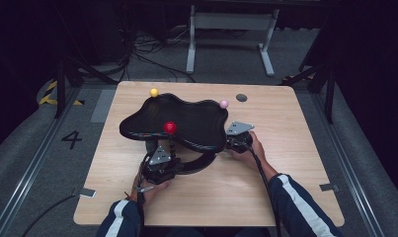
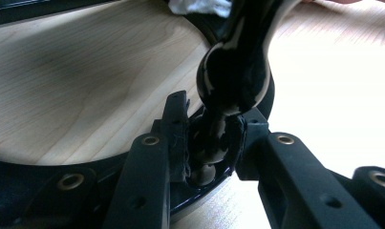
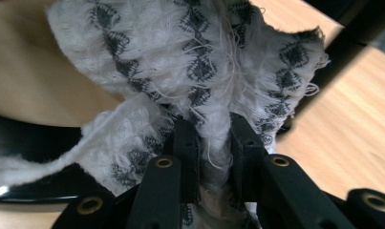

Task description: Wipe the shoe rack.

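A black wavy-rimmed tray [image 1: 186,116] stands on a stem over a black ring base [image 1: 199,165] on the wooden table [image 1: 285,148]. Around it sit a red ball [image 1: 170,127], a yellow ball [image 1: 154,92] and a pink ball [image 1: 223,103]. My left gripper [image 1: 168,150] is below the red ball. Its jaws are shut on the glossy black beaded stem [image 2: 235,71], as the left gripper [image 2: 209,143] view shows close up. My right gripper [image 1: 234,143] is at the tray's right edge. There the right gripper [image 3: 214,143] is shut on a white cloth with black diamonds [image 3: 190,57].
A small grey disc [image 1: 241,97] is set in the table at the back right. A white metal frame [image 1: 231,22] stands on the floor behind the table. Two grey tabs [image 1: 86,192] [image 1: 326,187] sit at the table's side edges.
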Motion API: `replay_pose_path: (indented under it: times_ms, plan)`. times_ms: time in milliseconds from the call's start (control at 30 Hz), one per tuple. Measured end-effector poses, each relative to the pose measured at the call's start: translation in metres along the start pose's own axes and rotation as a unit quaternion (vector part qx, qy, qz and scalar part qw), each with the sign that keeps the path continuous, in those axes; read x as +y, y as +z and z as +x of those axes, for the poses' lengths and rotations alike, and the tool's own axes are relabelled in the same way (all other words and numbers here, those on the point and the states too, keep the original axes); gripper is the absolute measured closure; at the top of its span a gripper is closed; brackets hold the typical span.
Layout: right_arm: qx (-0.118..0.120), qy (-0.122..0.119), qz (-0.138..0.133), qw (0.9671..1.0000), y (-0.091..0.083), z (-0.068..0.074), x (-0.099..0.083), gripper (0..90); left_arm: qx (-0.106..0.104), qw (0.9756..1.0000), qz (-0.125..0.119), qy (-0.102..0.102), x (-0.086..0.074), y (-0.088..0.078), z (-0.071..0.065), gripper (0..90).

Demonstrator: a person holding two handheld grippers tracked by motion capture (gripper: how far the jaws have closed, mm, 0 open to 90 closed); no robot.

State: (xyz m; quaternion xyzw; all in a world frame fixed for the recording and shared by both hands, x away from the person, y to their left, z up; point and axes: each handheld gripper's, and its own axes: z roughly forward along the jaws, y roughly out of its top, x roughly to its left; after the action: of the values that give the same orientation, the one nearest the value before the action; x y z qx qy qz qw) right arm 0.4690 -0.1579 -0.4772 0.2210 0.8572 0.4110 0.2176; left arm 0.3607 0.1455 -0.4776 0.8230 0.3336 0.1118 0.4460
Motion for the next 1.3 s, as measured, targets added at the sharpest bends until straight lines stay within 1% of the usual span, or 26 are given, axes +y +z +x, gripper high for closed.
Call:
replay_pose_path:
  times_ms: [67, 133, 200, 233, 267, 300, 333, 367, 433, 500, 533, 600, 633, 667, 700, 733, 800, 833, 900, 1033, 1067, 1133, 1167, 1200, 1233, 1300]
  plan:
    - [0.010, -0.012, 0.002, 0.9999, -0.001, 0.006, 0.002, 76.7, -0.001, 1.0000, -0.002, 0.001, 0.000, 0.000, 0.000, 72.0]
    - [0.029, -0.020, -0.001, 0.9994, -0.002, 0.012, 0.003, 76.9, -0.002, 1.0000, 0.000, 0.000, 0.000, 0.000, 0.000, 71.9]
    - [0.036, -0.030, -0.001, 0.9989, -0.003, 0.017, 0.004, 76.9, 0.000, 1.0000, 0.008, 0.002, 0.001, -0.001, 0.001, 71.9]
    - [0.043, -0.032, -0.001, 0.9986, -0.003, 0.019, 0.004, 76.9, 0.000, 1.0000, 0.002, 0.000, 0.000, 0.000, 0.001, 71.9]
    - [0.043, -0.032, -0.001, 0.9986, -0.003, 0.019, 0.004, 76.9, 0.000, 1.0000, 0.002, 0.000, 0.000, 0.000, 0.001, 71.9]
    - [0.054, -0.025, -0.002, 0.9982, -0.004, 0.022, 0.005, 76.9, -0.001, 1.0000, 0.004, 0.001, 0.000, 0.000, 0.001, 71.9]
    - [0.059, -0.028, -0.005, 0.9979, -0.004, 0.025, 0.005, 77.1, -0.001, 1.0000, 0.001, 0.001, 0.000, 0.000, 0.001, 71.9]
    - [0.063, -0.032, -0.008, 0.9975, -0.005, 0.030, 0.005, 77.2, -0.001, 1.0000, -0.003, 0.000, 0.000, 0.001, 0.001, 71.9]
    - [0.079, -0.039, -0.011, 0.9961, -0.006, 0.038, 0.006, 77.1, 0.000, 1.0000, 0.000, 0.000, 0.000, 0.000, 0.001, 71.9]
    - [0.087, -0.047, -0.014, 0.9950, -0.007, 0.047, 0.008, 77.0, 0.000, 1.0000, 0.004, 0.002, 0.000, 0.000, 0.001, 71.9]
    - [0.101, -0.049, -0.015, 0.9935, -0.007, 0.054, 0.010, 77.0, -0.001, 1.0000, -0.002, 0.000, 0.000, 0.001, 0.001, 71.9]
    - [0.104, -0.063, -0.015, 0.9925, -0.007, 0.067, 0.013, 77.0, -0.003, 1.0000, 0.007, 0.001, 0.001, -0.001, 0.001, 71.8]
    - [0.107, -0.069, -0.017, 0.9916, -0.006, 0.071, 0.014, 77.2, -0.002, 1.0000, 0.005, 0.002, 0.000, -0.001, 0.001, 71.8]
    - [0.104, -0.075, -0.016, 0.9917, -0.006, 0.075, 0.016, 77.2, -0.002, 1.0000, -0.001, 0.001, 0.000, 0.000, 0.000, 71.8]
    - [0.091, -0.082, -0.015, 0.9924, -0.005, 0.076, 0.016, 77.2, -0.002, 1.0000, 0.000, 0.001, 0.000, 0.000, 0.000, 71.8]
    - [0.097, -0.075, -0.019, 0.9923, -0.005, 0.076, 0.016, 77.3, -0.001, 1.0000, 0.000, 0.001, 0.000, 0.000, 0.000, 71.7]
    - [0.075, -0.081, -0.019, 0.9937, -0.004, 0.071, 0.014, 77.6, -0.002, 1.0000, 0.001, 0.002, 0.000, 0.000, 0.000, 71.7]
    - [0.066, -0.078, -0.018, 0.9946, -0.004, 0.068, 0.013, 77.6, -0.002, 1.0000, 0.001, 0.001, 0.000, 0.000, 0.000, 71.6]
    - [0.051, -0.065, -0.017, 0.9964, -0.003, 0.060, 0.011, 77.7, -0.001, 1.0000, 0.000, 0.002, 0.000, 0.000, 0.000, 71.5]
    - [0.020, -0.044, -0.014, 0.9987, -0.001, 0.040, 0.006, 77.9, -0.002, 1.0000, -0.001, 0.004, 0.000, 0.000, 0.000, 71.4]
    - [0.017, -0.029, -0.014, 0.9993, 0.000, 0.033, 0.004, 77.9, -0.002, 1.0000, -0.002, 0.005, 0.000, 0.000, 0.001, 71.3]
    - [-0.006, -0.023, -0.009, 0.9997, 0.001, 0.024, 0.003, 78.0, -0.002, 1.0000, -0.001, 0.004, 0.000, 0.000, 0.001, 71.2]
    - [-0.015, -0.018, -0.004, 0.9997, 0.002, 0.020, 0.003, 78.0, -0.002, 1.0000, -0.001, 0.004, 0.000, 0.000, 0.001, 71.2]
    - [-0.015, -0.018, -0.004, 0.9997, 0.002, 0.020, 0.003, 78.0, -0.003, 1.0000, 0.002, 0.002, 0.000, 0.000, 0.001, 71.2]
    - [-0.030, -0.013, -0.001, 0.9995, 0.003, 0.015, 0.003, 78.1, -0.003, 1.0000, 0.000, 0.003, 0.000, 0.000, 0.001, 71.2]
    - [-0.044, -0.008, -0.003, 0.9990, 0.004, 0.007, 0.000, 78.1, -0.003, 1.0000, 0.000, 0.004, 0.000, 0.000, 0.001, 71.2]
